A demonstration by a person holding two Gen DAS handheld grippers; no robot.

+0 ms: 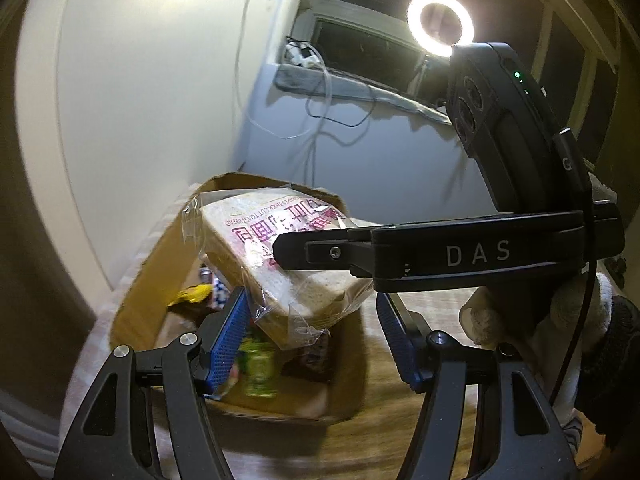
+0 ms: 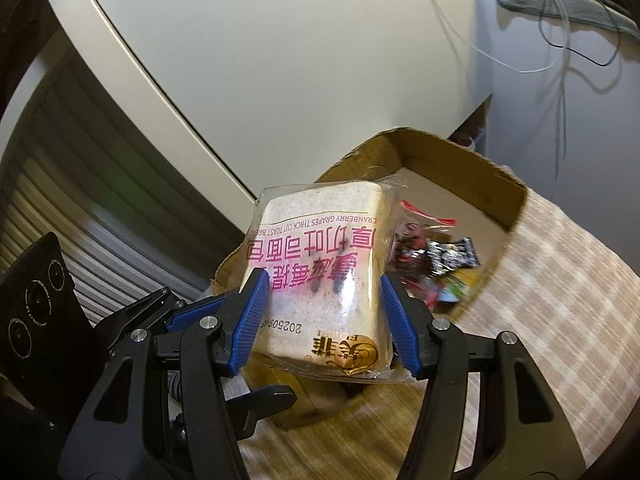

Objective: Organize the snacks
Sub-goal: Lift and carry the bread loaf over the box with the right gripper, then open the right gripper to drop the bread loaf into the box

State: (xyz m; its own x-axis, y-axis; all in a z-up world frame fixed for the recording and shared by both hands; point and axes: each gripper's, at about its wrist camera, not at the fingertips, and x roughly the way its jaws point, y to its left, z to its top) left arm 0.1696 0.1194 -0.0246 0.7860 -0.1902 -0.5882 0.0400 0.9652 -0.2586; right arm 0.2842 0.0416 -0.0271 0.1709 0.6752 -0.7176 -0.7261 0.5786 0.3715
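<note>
— Gripping the bread pack [image 2: 320, 280], your right gripper [image 2: 320, 320] is pressing its blue jaws on both sides, holding it above the cardboard box [image 2: 460, 168].

— And your left gripper [image 1: 312, 340]?

— Its jaws are standing half open on nothing, just under the pack. Snack packets [image 2: 440, 264] are lying in the box, which is sitting on the counter [image 2: 560, 320].
</note>
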